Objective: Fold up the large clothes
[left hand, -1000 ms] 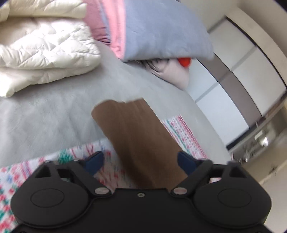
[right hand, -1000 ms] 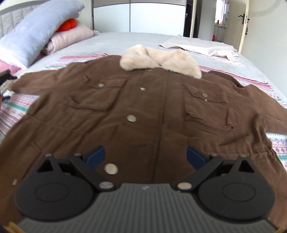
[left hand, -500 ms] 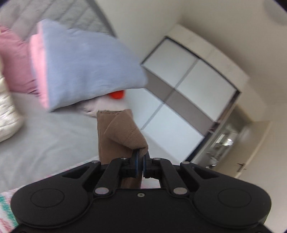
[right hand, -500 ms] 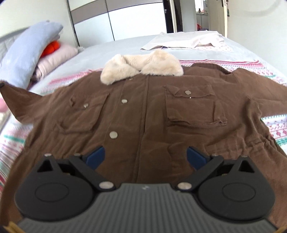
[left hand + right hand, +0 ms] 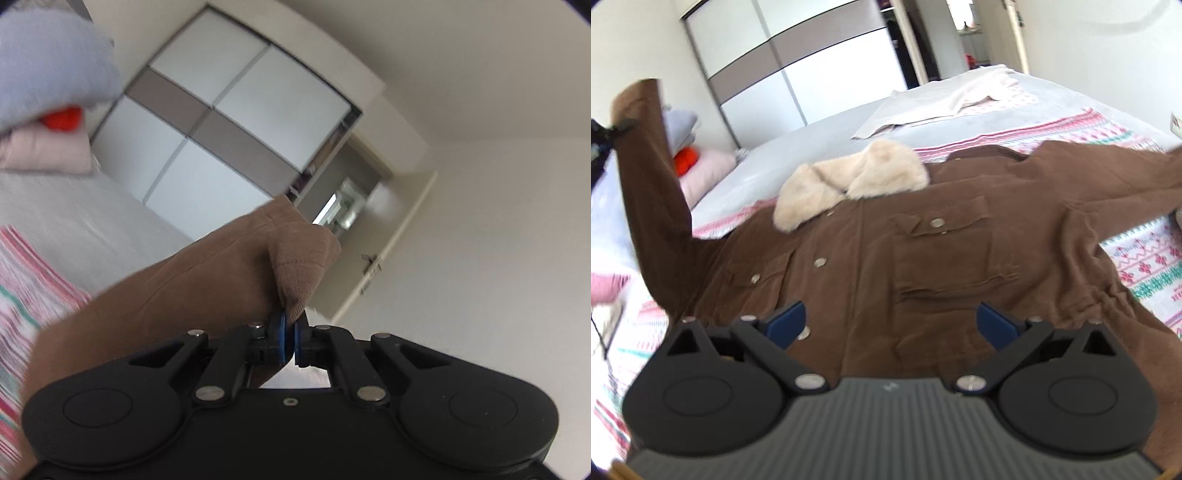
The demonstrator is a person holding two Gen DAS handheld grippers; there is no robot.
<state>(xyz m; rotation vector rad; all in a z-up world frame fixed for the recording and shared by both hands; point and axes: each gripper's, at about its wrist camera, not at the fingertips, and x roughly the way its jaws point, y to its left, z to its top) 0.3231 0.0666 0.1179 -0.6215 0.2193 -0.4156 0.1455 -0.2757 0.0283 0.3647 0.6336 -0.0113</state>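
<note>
1. The left gripper (image 5: 289, 332) is closed on the cuff of the brown buttoned jacket with cream fur collar (image 5: 923, 251), which lies on the grey bed (image 5: 820, 147); only an edge is pinched (it may slip).
2. The right gripper (image 5: 890, 321) hangs open above the hem, so the body could drag.

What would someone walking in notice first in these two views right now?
Most striking is the big brown jacket spread face-up across the patterned blanket on the bed, its cream fur collar toward the far side. One sleeve is lifted high at the left, its cuff pinched in the left gripper. The right gripper hovers open over the jacket's lower front.
</note>
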